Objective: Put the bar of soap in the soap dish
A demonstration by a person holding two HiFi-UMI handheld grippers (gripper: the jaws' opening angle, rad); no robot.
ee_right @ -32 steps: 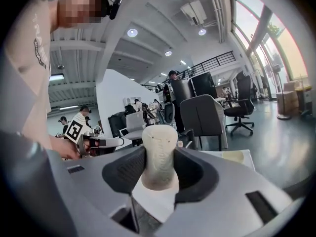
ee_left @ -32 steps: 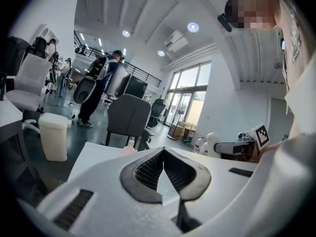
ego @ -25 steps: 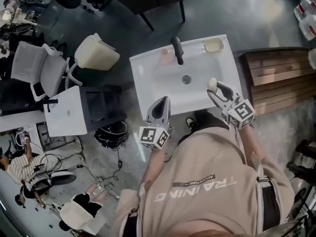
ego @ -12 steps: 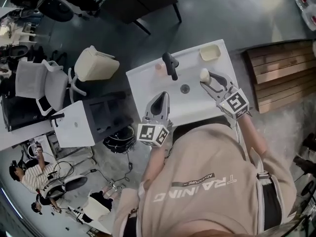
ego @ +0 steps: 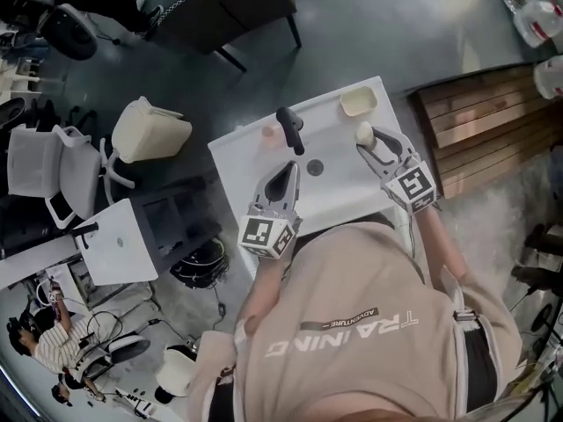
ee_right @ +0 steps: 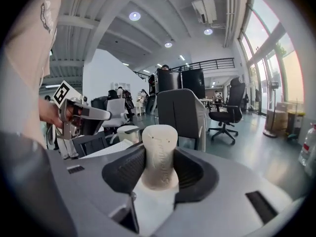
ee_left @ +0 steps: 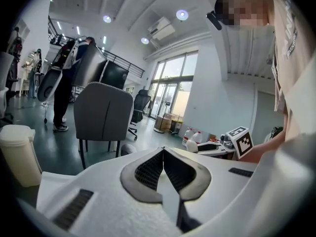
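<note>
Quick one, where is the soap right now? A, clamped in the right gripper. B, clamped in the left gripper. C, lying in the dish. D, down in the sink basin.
A: the right gripper view shows the soap standing upright between the jaws of the right gripper, which are closed on it, and in the head view it is short of the dish.

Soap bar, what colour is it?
Creamy off-white, best seen in the right gripper view, where the right gripper holds the bar of soap.
</note>
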